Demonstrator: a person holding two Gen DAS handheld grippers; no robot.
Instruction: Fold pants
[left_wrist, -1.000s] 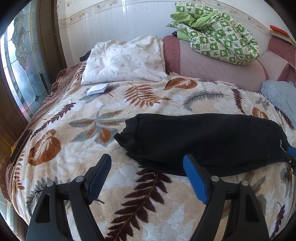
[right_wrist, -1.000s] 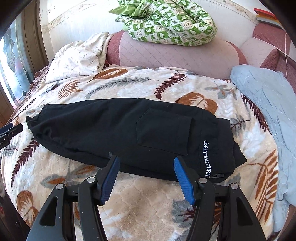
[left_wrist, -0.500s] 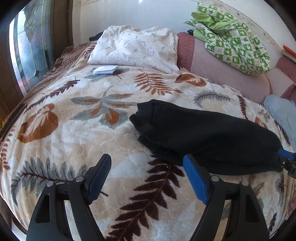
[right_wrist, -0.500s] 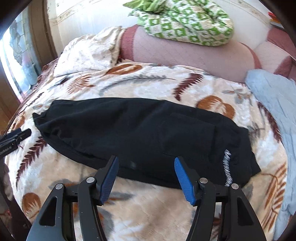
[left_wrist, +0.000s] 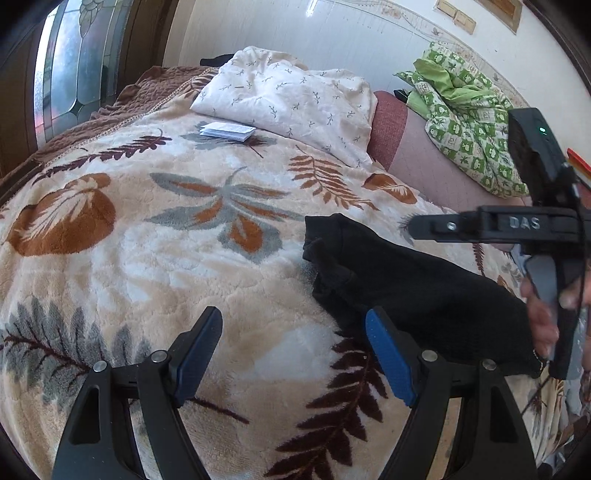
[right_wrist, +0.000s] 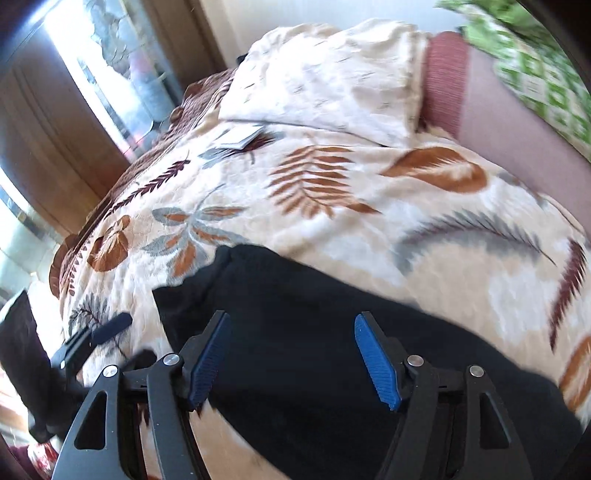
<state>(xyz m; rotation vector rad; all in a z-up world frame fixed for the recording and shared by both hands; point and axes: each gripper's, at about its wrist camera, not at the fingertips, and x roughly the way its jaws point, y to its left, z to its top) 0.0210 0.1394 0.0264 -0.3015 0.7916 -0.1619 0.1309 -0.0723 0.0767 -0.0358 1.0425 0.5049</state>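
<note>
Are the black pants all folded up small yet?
Not yet. The black pants lie stretched out long on the leaf blanket, and both open grippers hold nothing.

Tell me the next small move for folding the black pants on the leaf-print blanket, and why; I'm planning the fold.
Probably lower both grippers onto the cuff end of the black fabric pants and close. The left gripper hangs open beside that end, over the leaf-print fleece blanket; the right gripper, whose jaws have just been opening, is over the fabric, gripping nothing.

Black fabric pants (left_wrist: 413, 291) lying lengthwise near leaf-patterned plush blanket's (left_wrist: 147, 266) front edge; small white paper booklet (left_wrist: 227, 131) toward far edge.
</note>
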